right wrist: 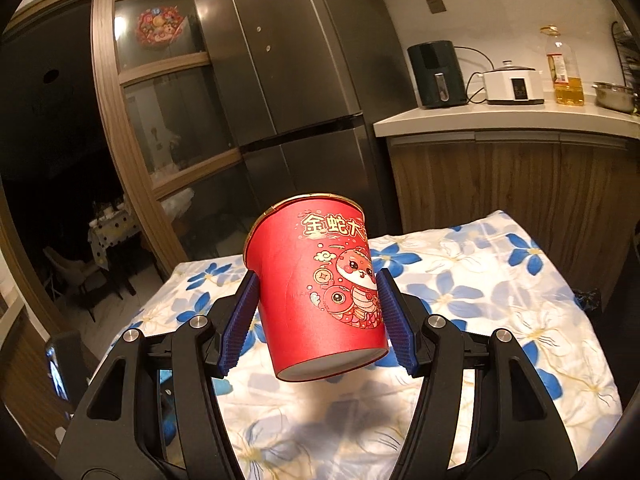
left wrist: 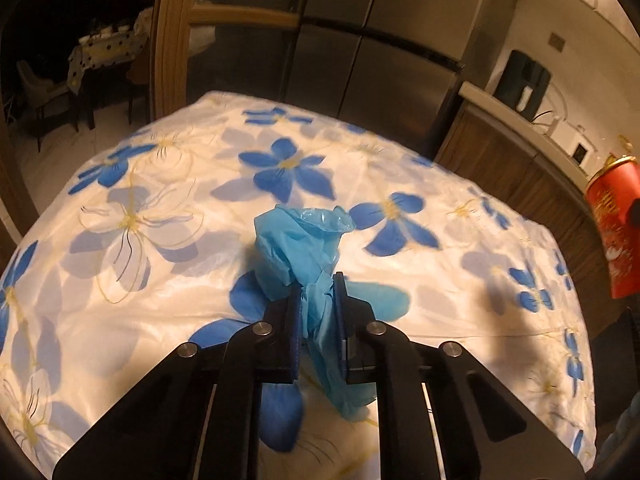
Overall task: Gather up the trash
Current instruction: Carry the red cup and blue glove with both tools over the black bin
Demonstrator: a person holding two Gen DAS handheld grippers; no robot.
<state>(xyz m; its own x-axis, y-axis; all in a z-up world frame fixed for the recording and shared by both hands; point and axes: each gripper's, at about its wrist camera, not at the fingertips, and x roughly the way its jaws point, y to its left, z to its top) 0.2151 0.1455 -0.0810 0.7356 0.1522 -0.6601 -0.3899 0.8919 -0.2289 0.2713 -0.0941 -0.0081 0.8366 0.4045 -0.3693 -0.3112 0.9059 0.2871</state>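
My left gripper (left wrist: 316,284) is shut on a crumpled blue plastic glove (left wrist: 298,240). The glove bunches up past the fingertips and hangs down between the jaws, just above the table. My right gripper (right wrist: 318,280) is shut on a red paper cup (right wrist: 316,280) with a cartoon snake print. It holds the cup upright, slightly tilted, above the table. The same cup shows at the right edge of the left wrist view (left wrist: 614,228), held in the air.
The table wears a white cloth with blue flowers (left wrist: 160,208), also in the right wrist view (right wrist: 500,300). A steel fridge (right wrist: 288,92) stands behind it. A counter (right wrist: 500,118) at the right holds appliances and an oil bottle (right wrist: 564,68).
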